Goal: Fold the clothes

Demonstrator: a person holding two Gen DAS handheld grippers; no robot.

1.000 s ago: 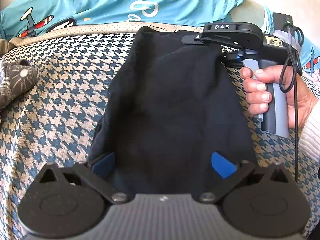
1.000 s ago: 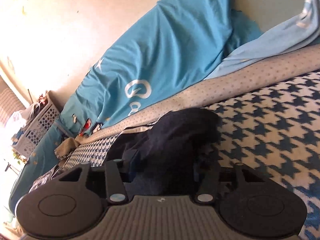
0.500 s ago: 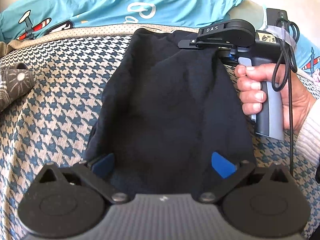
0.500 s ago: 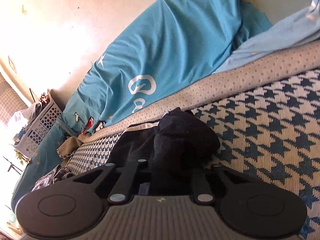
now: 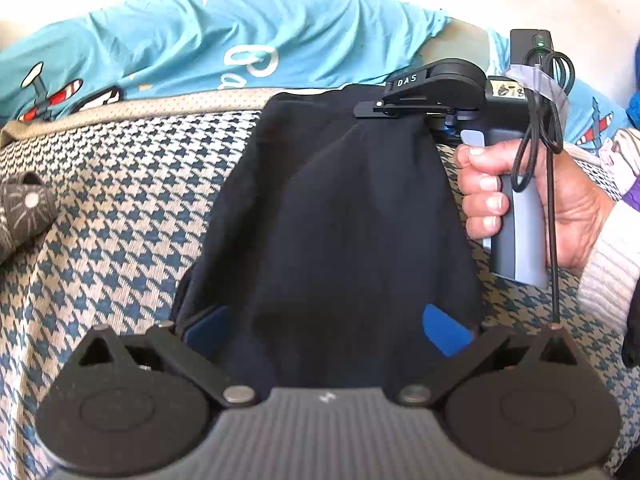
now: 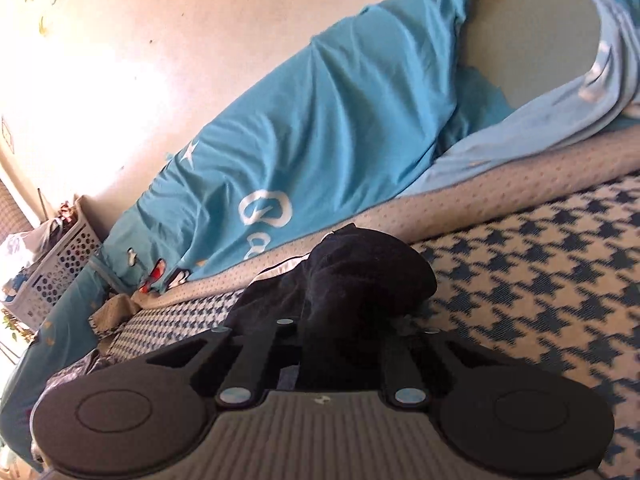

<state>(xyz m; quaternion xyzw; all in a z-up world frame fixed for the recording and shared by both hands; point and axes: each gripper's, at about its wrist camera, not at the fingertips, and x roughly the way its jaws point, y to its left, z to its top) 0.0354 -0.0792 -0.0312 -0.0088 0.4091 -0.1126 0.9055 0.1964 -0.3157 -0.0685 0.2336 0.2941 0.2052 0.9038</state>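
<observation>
The houndstooth bed cover (image 5: 120, 216) fills most of the left wrist view, with a turquoise printed sheet (image 5: 224, 40) bunched along its far edge from ten to two o'clock. On the cover, a dark garment (image 5: 340, 220) is spread from the centre down to six o'clock.

Its far corner, at about one o'clock, is pinched by the right claw (image 5: 370, 111), whose jaws are closed on the cloth; in the right wrist view the fabric is seen bunched between the drawn-in fingers of that claw (image 6: 340, 320). The near hem is straddled by the left claw (image 5: 326, 326), whose blue pads (image 5: 444, 330) stand wide at either side of the hem. Whether the hem is pressed by them cannot be told; the jaws are judged open.

Risks, as judged from here:
- If the near hem is not truly held, the whole garment could be dragged across the cover when the far corner is carried over, and no clean fold would be made.
- Only a small bunch is gripped at the corner, so it could be slipped free under tension.
- The dangling black cable (image 5: 554, 200) at three o'clock could be caught in the cloth.
- A grey patterned item (image 5: 24, 208) at nine o'clock lies well apart and is judged no obstacle.
</observation>
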